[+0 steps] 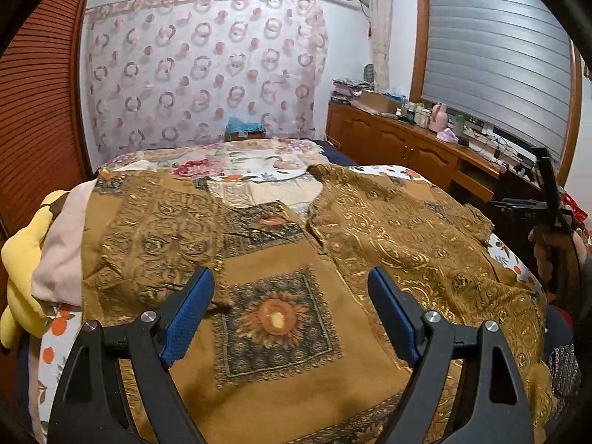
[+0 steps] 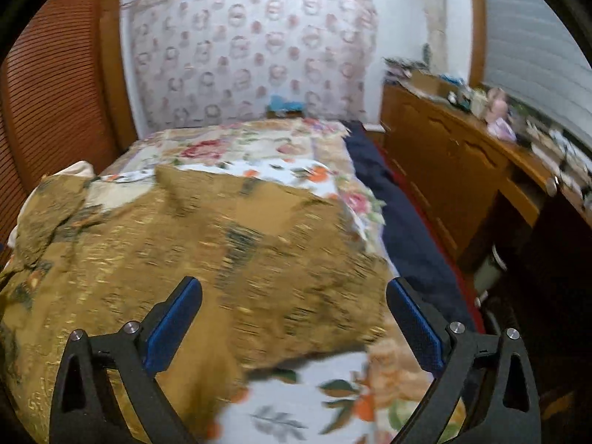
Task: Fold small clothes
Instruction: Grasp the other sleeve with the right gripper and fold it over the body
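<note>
A: Where is the garment?

B: The brown and gold patterned cloth garment [image 1: 281, 270] lies spread over the flower-printed bedspread [image 1: 255, 162]. Its two front panels are folded open to either side, and a dark square with an orange sunflower print [image 1: 275, 318] shows in the middle of the plain brown back.

A: And the left gripper?

B: The left gripper [image 1: 290, 277], black with blue pads, hangs over the garment with its jaws wide apart. Nothing is between the pads. The edge of the left panel runs close by the left finger, but from this angle it is hard to say whether they touch.

A: The right one?

B: The right gripper [image 2: 294, 286] is the same build, and its jaws also stand wide apart with nothing clamped. It is above the garment's right side [image 2: 207, 259], near where the brown cloth ends and the white bedspread with orange flowers [image 2: 333, 396] begins. That view is smeared, so the pattern detail there is uncertain.

A: Anything else around?

B: A soft yellow toy [image 1: 22, 270] and a pale pink cloth [image 1: 59, 251] sit at the left edge of the bed. A long wooden cabinet [image 1: 399, 137] cluttered with bottles and boxes runs along the right wall under a grey window blind [image 1: 495, 51]. In the left wrist view a hand [image 1: 544, 251] holding the other black tool shows at the far right.
</note>
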A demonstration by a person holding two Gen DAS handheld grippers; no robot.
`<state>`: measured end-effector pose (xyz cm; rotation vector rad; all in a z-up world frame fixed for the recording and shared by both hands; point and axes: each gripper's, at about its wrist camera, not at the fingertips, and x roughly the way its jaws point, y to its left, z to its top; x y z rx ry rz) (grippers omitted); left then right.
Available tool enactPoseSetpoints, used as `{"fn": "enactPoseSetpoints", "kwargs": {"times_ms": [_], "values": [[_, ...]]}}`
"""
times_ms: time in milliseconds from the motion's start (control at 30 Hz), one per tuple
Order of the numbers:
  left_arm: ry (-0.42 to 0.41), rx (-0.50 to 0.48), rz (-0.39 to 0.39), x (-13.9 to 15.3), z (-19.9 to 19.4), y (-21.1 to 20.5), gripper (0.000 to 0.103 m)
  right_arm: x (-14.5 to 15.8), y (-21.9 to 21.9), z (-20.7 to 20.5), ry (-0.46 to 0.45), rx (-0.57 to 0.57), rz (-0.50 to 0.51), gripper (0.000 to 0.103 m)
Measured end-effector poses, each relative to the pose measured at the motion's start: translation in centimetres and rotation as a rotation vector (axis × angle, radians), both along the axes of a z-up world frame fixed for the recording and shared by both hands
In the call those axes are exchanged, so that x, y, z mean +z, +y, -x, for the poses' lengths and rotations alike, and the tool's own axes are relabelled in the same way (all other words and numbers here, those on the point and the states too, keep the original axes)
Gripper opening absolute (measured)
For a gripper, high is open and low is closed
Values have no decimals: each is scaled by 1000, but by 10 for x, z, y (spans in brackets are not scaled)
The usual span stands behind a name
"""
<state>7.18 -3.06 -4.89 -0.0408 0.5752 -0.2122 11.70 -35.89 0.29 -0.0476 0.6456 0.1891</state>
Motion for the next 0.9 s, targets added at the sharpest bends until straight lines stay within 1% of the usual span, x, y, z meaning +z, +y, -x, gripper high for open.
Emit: {"fn": "enactPoseSetpoints", "kwargs": {"times_ms": [133,233,400,467,533,567,667,700,733,767,800,833,900], "values": [[18,-24,-14,-4,-1,-10,85,-14,-14,-5,66,-6,-21,91],[46,-41,-18,-9,-3,-14,85,-17,-19,-13,110,1,-31,84],[150,-68,-48,-28,-15,-21,85,-17,-25,-27,150,16,-52,74],[181,-76,-45,-34,-19,-22,85,-18,-28,-32,166,21,-62,70],[195,-77,-46,-37,-19,-22,85,-18,-34,-40,178,24,-66,64],[202,-79,-46,-39,-19,-22,85,-24,-30,-51,182,25,-63,59],[213,-80,-49,-40,-18,-22,85,-23,-27,-54,172,23,-48,48],[215,-80,-51,-41,-19,-22,85,-21,-26,-51,166,12,-31,39],[218,-80,-51,-41,-18,-22,85,-20,-26,-51,154,3,-15,33],[220,-80,-51,-42,-18,-22,85,-17,-26,-49,140,1,-7,23],[221,-81,-51,-42,-18,-23,85,-14,-25,-45,126,6,-11,17],[222,-80,-50,-42,-17,-23,85,-10,-25,-44,107,16,-19,15],[220,-78,-49,-41,-16,-22,85,-2,-21,-37,64,20,-5,11]]}}
